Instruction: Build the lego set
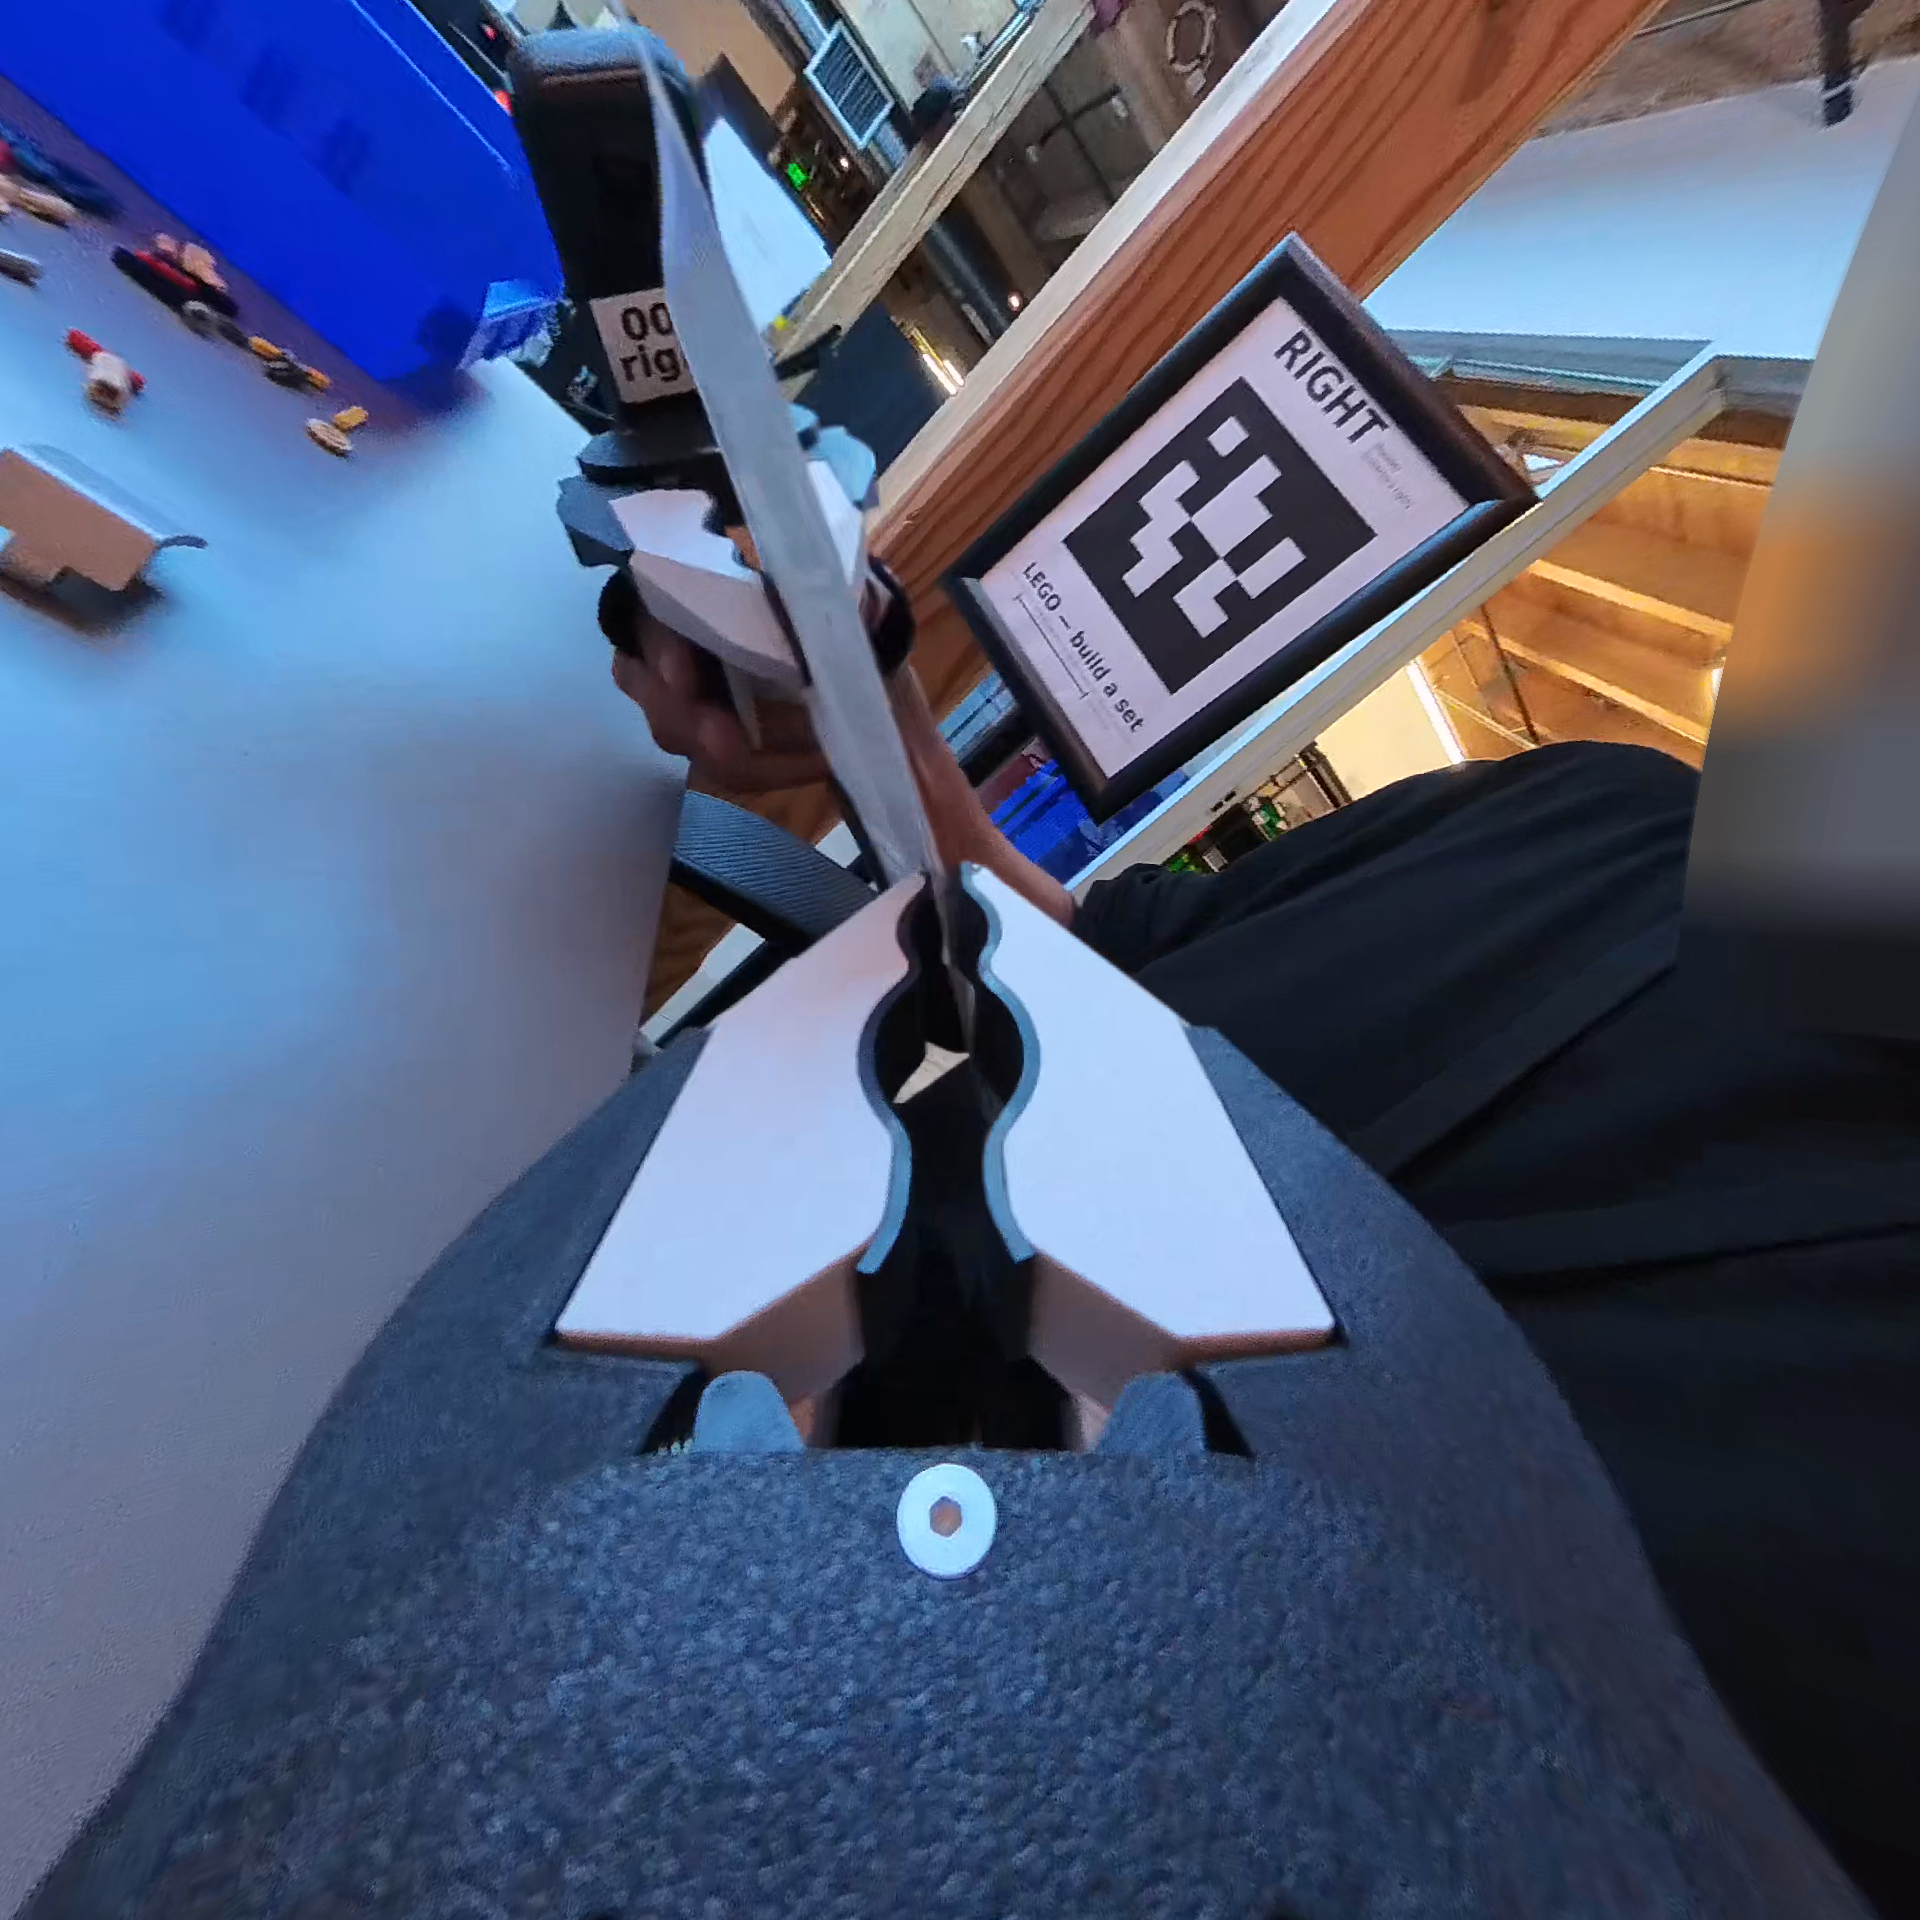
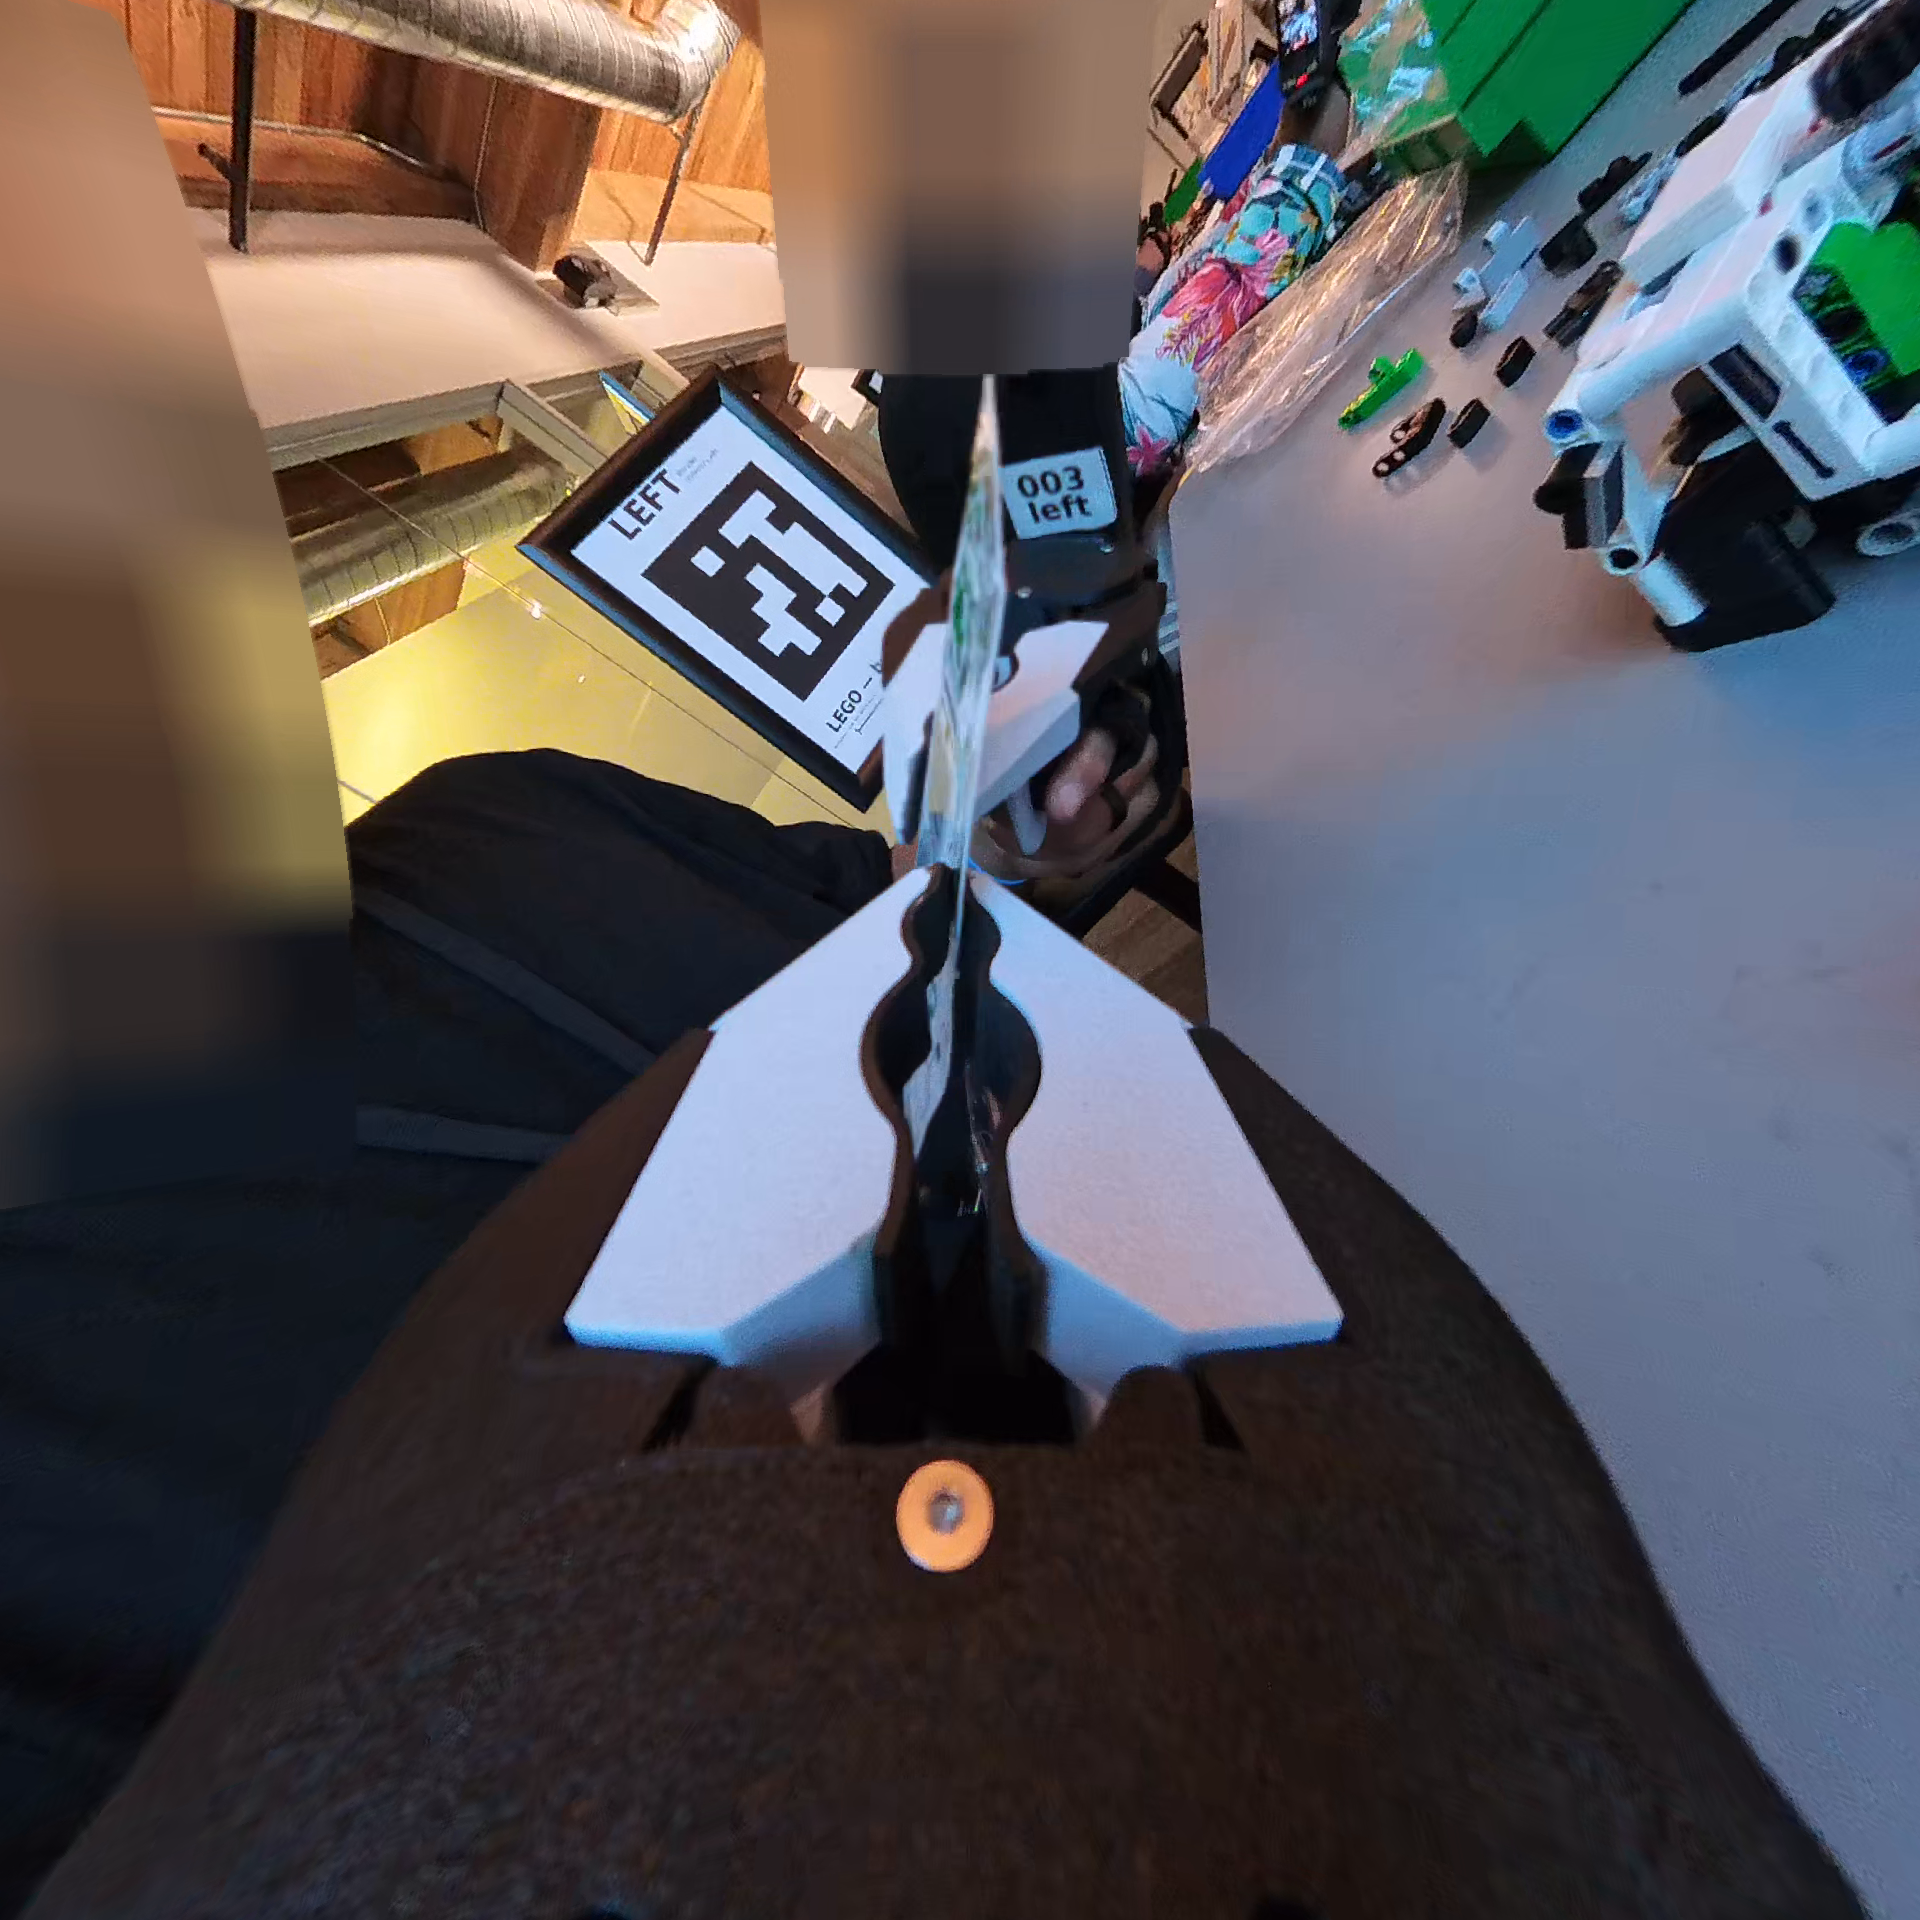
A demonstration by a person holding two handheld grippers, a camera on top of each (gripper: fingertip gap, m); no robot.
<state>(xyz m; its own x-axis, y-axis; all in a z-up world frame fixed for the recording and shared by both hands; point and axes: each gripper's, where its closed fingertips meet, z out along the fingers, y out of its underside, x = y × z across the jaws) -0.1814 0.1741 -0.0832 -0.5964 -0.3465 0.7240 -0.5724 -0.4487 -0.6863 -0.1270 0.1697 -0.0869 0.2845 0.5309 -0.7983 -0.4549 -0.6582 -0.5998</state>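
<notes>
A thin printed sheet [image 1: 769,416], like an instruction booklet, is seen edge-on and held in the air off the table's edge between both grippers. My left gripper [image 1: 943,883] is shut on its near end. My right gripper [image 1: 769,613] grips the same sheet farther off. In the right wrist view my right gripper [image 2: 951,883] is shut on the sheet [image 2: 971,582], whose colour print shows, and my left gripper [image 2: 966,717] clamps it beyond. A partly built white lego vehicle [image 2: 1766,343] stands on the grey table [image 2: 1507,935].
Loose lego pieces [image 1: 104,374] and a blue bin [image 1: 312,156] lie on the table [image 1: 260,831], with a cardboard piece [image 1: 73,530]. Black pieces [image 2: 1455,416], a green piece [image 2: 1382,390], a plastic bag [image 2: 1320,301] and a green bin [image 2: 1538,73] are there too. Framed marker cards [image 1: 1226,530] [image 2: 748,582] hang behind. The grippers' ends are close to 6 cm from one another.
</notes>
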